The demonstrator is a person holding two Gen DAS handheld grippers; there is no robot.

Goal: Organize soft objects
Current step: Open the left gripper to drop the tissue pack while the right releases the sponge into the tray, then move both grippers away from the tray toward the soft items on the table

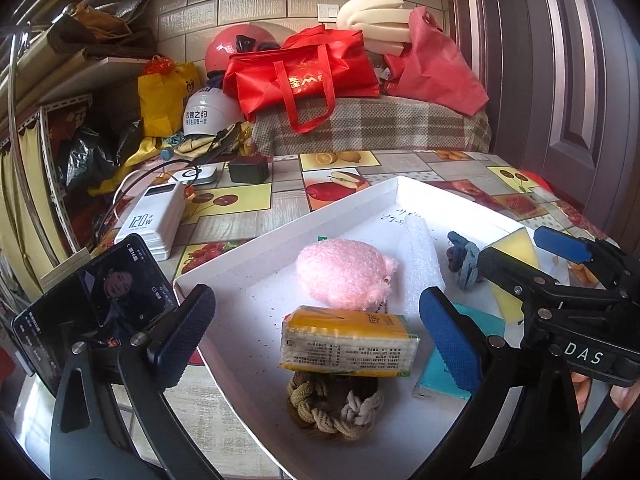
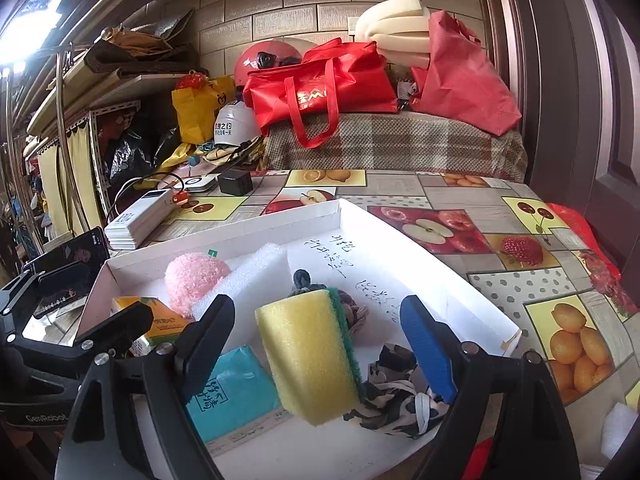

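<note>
Item: yellow sponge [image 2: 308, 356], lying in the white tray [image 2: 460, 280] between the wide-spread fingers of the right gripper [image 2: 320, 336], untouched. Left gripper [image 1: 316, 336] hanging wide over the yellow tissue pack [image 1: 348, 340], itself perching on a rope knot [image 1: 332, 404]. Risk: a nudge is likely toppling that pack.

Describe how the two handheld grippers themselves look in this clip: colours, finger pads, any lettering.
Both the left gripper and right gripper are black linkage frames with silver rivets, each with one dark textured pad and one blue pad. One body reads "DAS", another "GenRobot".
</note>
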